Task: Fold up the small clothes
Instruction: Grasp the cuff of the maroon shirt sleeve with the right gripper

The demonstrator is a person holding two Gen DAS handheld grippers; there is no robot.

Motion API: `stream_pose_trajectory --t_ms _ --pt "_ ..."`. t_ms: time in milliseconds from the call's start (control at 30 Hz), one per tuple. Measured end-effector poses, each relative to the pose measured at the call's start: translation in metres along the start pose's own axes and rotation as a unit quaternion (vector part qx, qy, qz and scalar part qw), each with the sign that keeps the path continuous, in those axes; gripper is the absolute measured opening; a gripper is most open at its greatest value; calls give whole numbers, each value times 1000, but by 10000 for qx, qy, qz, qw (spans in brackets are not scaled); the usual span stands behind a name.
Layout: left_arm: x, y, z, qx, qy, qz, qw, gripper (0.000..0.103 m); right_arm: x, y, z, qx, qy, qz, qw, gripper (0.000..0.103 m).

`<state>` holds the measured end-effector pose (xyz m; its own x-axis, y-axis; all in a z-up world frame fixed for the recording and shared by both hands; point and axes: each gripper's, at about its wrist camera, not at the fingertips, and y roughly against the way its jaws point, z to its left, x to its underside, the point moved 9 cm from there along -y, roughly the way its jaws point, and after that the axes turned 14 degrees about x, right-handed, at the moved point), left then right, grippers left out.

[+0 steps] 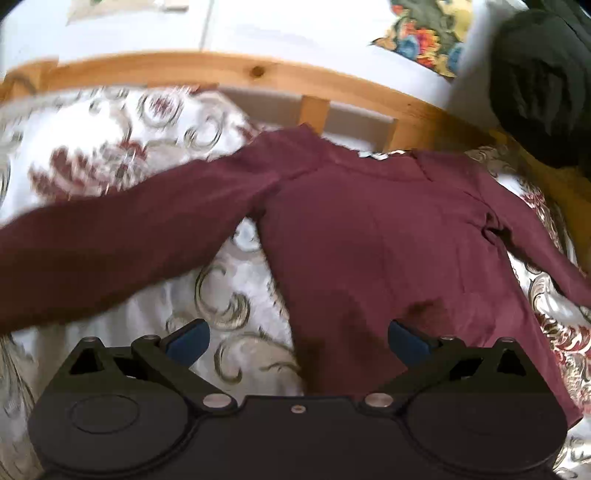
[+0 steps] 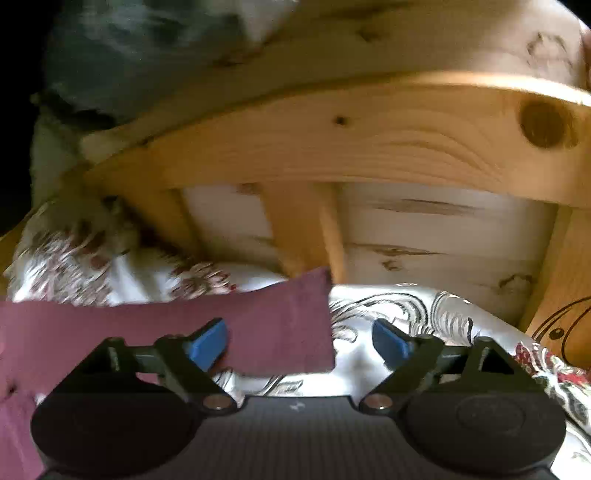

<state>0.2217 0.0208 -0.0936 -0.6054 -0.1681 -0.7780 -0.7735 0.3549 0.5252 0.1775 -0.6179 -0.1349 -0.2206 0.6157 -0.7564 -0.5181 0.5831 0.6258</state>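
Observation:
A small maroon long-sleeved shirt (image 1: 369,236) lies spread flat on a floral bedspread (image 1: 110,155), collar toward the wooden bed frame. Its long sleeve (image 1: 110,251) stretches out to the left in the left wrist view. My left gripper (image 1: 298,338) hovers open over the shirt's lower left edge, nothing between its blue pads. In the right wrist view the end of a maroon sleeve (image 2: 273,325) lies flat on the bedspread. My right gripper (image 2: 299,345) stands open over the cuff, its pads apart from the cloth.
A pine bed frame (image 1: 258,74) with slats runs along the far edge of the bedspread; it fills the right wrist view as a rail (image 2: 351,147). A dark bundle (image 1: 539,92) and a colourful patterned cloth (image 1: 424,33) lie beyond the frame.

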Motion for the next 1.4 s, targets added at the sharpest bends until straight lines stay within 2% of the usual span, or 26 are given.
stream_pose_trajectory --t_ms 100,200,267,367,467,567,633,733,800,900,933,1033,1067,1100,1167,1200,1400 --pt "7 -6 4 105 99 108 9998 102 0 -18 -3 120 -293 111 9994 75" --pt "9 -10 3 124 -21 101 9999 102 1 -30 -2 155 -442 204 9987 53" --pt "8 -9 2 132 -127 17 9998 102 1 -31 2 93 -409 173 9990 24" --pt "7 -9 0 156 -213 -42 9996 102 -3 -11 17 -59 -192 -173 9996 14" --pt "6 -9 -1 228 -220 -65 9995 102 -9 30 47 -385 260 -759 9960 11" --pt "3 -9 -1 254 -209 -89 9994 102 -17 73 80 -759 629 -1284 9868 11" --pt "2 -9 -1 220 -199 -115 9995 102 -17 110 108 -1112 1042 -1705 9735 11" --pt "-2 -6 1 227 -128 -185 9995 102 0 166 159 -1739 1822 -2276 9406 11" --pt "-6 -4 3 246 -32 -253 9994 102 24 204 197 -2267 2372 -2542 9098 11" --pt "-12 0 7 209 97 -355 9991 102 64 245 248 -2815 3059 -2771 8663 11" --pt "-14 1 9 192 126 -394 9990 102 82 257 265 -2996 3336 -2854 8471 11" --pt "-20 4 16 94 246 -518 9983 102 132 296 288 -3405 3969 -3019 7971 11" --pt "-22 6 19 66 281 -557 9980 102 155 303 300 -3527 4231 -3073 7760 11" --pt "-25 7 22 15 314 -616 9976 102 169 307 307 -3598 4372 -3096 7639 11" --pt "-31 11 28 -145 309 -775 9964 102 197 314 316 -3765 4567 -3017 7474 11" --pt "-33 15 31 -218 284 -847 9958 102 207 315 320 -3840 4623 -2935 7434 11" --pt "-45 28 47 -569 392 -1248 9898 102 242 312 325 -4222 4673 -2256 7433 11"
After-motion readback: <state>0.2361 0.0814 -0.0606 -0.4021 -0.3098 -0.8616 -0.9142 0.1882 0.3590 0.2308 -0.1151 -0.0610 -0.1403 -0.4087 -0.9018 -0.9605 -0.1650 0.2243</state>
